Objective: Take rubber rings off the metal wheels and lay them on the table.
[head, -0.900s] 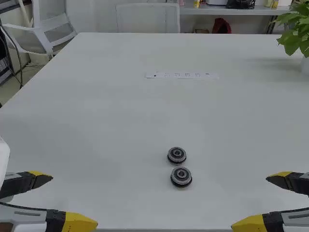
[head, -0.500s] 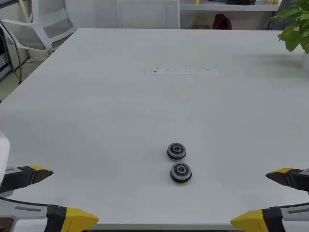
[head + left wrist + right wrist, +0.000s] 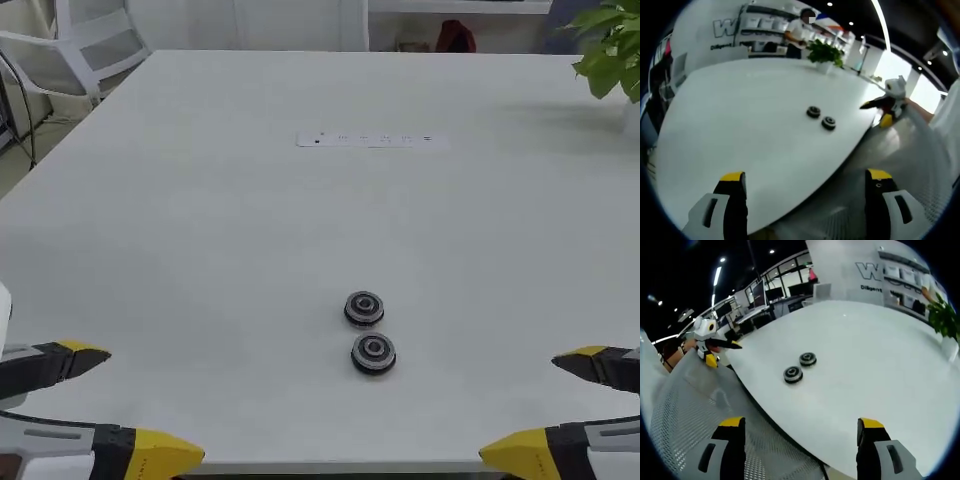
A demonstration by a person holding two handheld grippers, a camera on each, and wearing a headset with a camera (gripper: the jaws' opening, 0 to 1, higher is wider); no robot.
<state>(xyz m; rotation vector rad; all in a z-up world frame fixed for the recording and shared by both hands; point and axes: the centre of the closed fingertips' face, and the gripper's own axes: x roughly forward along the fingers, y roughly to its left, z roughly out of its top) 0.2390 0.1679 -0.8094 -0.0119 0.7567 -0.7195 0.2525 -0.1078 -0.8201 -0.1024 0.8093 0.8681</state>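
Note:
Two small metal wheels with black rubber rings lie flat near the table's front edge, one wheel [image 3: 364,309] just behind the other wheel [image 3: 373,353]. They also appear as a far wheel [image 3: 813,112] and near wheel [image 3: 828,123] in the left gripper view, and as a far wheel [image 3: 808,359] and near wheel [image 3: 792,374] in the right gripper view. My left gripper [image 3: 140,410] is open at the lower left, well apart from them. My right gripper [image 3: 540,408] is open at the lower right, holding nothing.
The white table [image 3: 250,220] carries a flush power strip [image 3: 371,140] at its middle. A potted plant [image 3: 611,50] stands at the far right corner. White chairs [image 3: 95,45] stand behind the far left edge. A person [image 3: 799,33] stands by the shelves.
The head camera has tilted down a little, so the whole scene sits higher in the picture. Wheels and grippers keep their places.

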